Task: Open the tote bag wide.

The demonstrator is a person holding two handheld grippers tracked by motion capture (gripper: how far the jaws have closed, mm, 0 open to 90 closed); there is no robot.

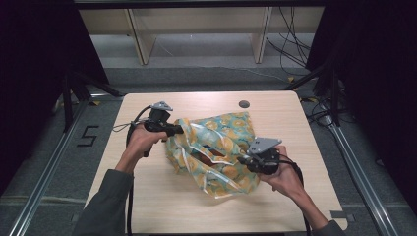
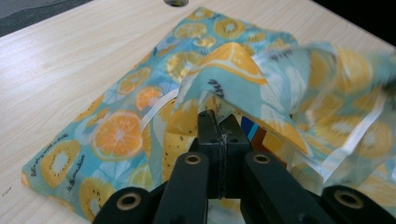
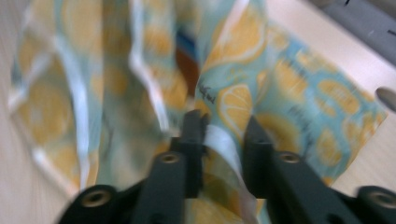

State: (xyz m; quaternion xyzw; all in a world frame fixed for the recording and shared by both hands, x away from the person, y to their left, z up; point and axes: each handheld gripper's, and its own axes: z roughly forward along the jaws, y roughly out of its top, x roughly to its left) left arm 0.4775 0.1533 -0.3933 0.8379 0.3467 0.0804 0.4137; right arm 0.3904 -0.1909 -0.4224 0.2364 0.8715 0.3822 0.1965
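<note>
Your left gripper point(image 2: 219, 135) pinches the fruit-print bag point(image 1: 216, 147) rim; right gripper point(image 3: 219, 140) gapes half-open around it, so it may slip.

My high view looks forward and down over the whole desk point(image 1: 162, 201). Each claw camera sits close, looking along its black jaws. All three views share the fruit-print bag point(image 1: 221, 135) point(image 2: 116, 135) point(image 3: 289, 88).
</note>
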